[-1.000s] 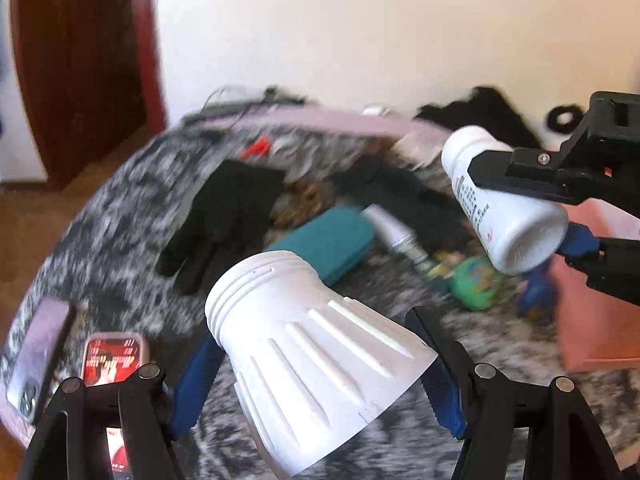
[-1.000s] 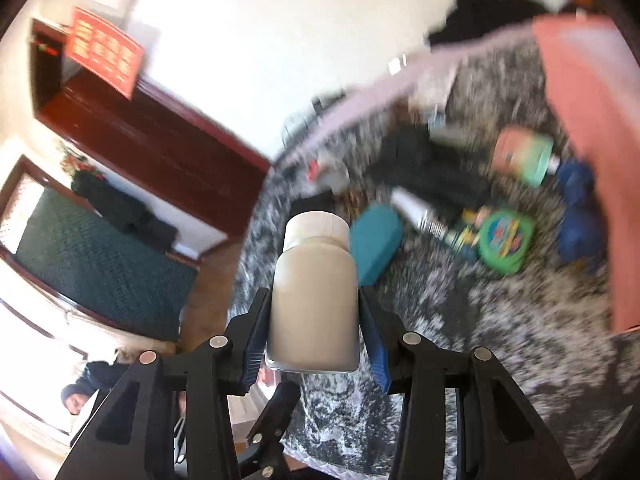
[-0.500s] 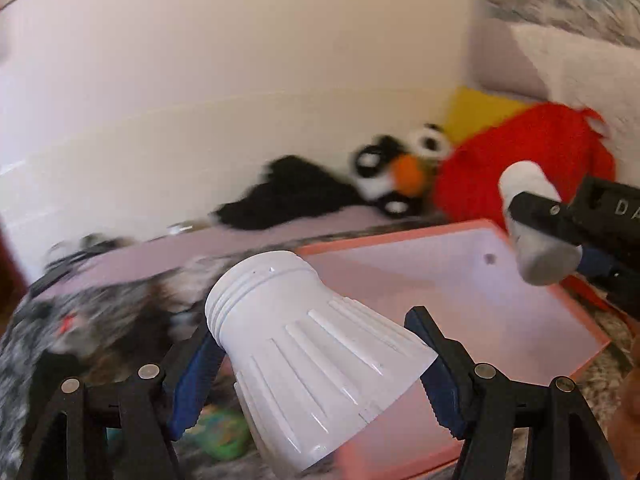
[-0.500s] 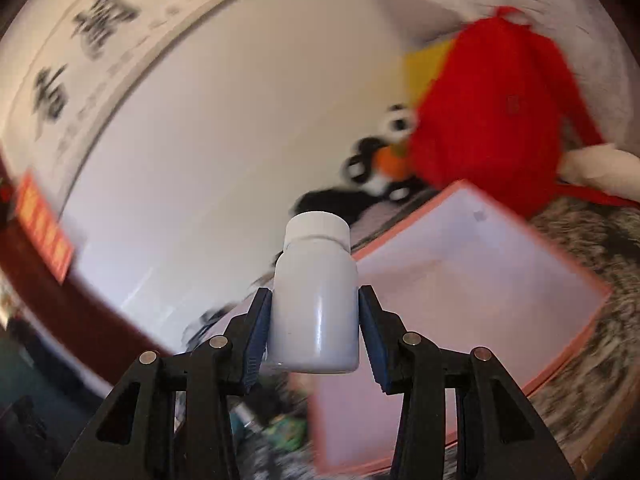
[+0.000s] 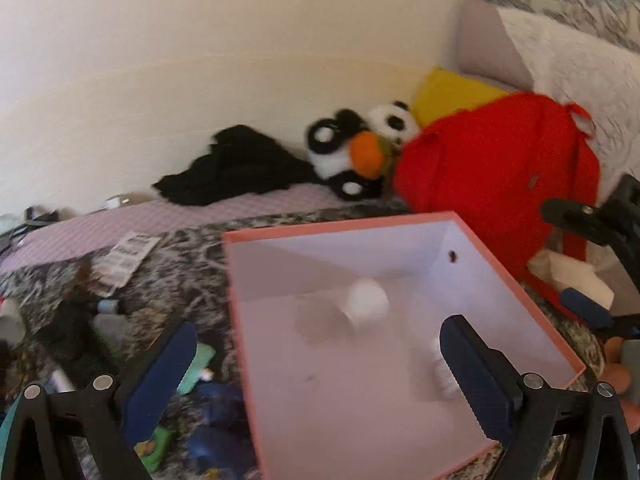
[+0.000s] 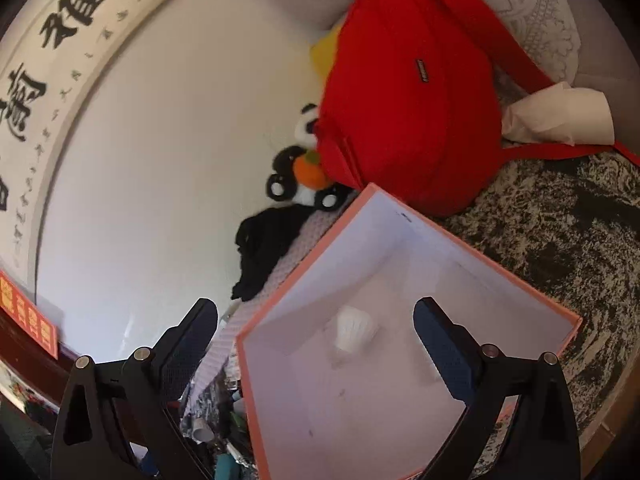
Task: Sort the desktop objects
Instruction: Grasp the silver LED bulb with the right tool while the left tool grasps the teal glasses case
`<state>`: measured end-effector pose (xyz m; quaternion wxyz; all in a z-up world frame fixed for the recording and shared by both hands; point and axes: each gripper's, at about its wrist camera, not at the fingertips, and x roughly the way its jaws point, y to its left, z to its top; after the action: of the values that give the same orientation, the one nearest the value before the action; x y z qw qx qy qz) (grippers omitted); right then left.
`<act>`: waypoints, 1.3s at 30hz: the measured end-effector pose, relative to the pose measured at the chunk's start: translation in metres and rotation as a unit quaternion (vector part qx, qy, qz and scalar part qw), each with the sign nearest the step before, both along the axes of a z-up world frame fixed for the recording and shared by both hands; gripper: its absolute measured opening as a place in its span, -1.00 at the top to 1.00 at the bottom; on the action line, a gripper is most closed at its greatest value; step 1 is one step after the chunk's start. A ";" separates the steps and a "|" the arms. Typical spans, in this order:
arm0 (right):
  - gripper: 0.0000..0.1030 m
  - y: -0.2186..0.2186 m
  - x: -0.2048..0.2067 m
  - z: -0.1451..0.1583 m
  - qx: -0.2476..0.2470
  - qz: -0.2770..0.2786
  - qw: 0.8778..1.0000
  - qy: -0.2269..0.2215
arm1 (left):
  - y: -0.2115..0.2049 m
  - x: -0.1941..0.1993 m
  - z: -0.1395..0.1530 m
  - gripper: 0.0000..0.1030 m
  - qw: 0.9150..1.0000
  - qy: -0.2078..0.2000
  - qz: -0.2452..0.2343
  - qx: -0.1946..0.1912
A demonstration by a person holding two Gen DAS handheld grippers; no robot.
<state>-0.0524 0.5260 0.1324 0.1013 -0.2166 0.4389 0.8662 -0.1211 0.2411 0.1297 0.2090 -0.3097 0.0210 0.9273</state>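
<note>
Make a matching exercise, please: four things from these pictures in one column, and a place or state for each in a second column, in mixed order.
Things:
1. Backpack
2. White cup
3. Left tongs
4. Panda toy

Places or states:
a. open and empty
b. inside the pink box
c. by the wall, left of the backpack
d. behind the box, red

Pairs: 1-d, 2-b, 3-a, 4-c

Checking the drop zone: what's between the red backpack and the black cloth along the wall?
A panda plush with an orange ball lies between the backpack and the black cloth, touching the backpack. Both wrist views show it.
</note>
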 end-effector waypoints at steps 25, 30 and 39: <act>-0.42 -0.441 -0.151 -0.122 0.353 0.462 0.807 -0.098 | -0.311 -0.049 -0.176 -0.97 0.986 -0.099 0.080 -0.105; -0.37 -0.464 -0.191 -0.162 0.385 0.485 0.775 -0.124 | -0.302 -0.078 -0.202 -0.97 0.981 -0.123 0.062 -0.138; -0.12 -0.483 -0.225 -0.190 0.387 0.515 0.754 -0.132 | -0.308 -0.102 -0.221 -0.74 0.981 -0.150 0.039 -0.113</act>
<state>-0.2771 0.0432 -0.0575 -0.2277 -0.4638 -0.1292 0.8464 -0.2230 -0.0670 -0.0916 0.1370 -0.4673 0.0821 0.8695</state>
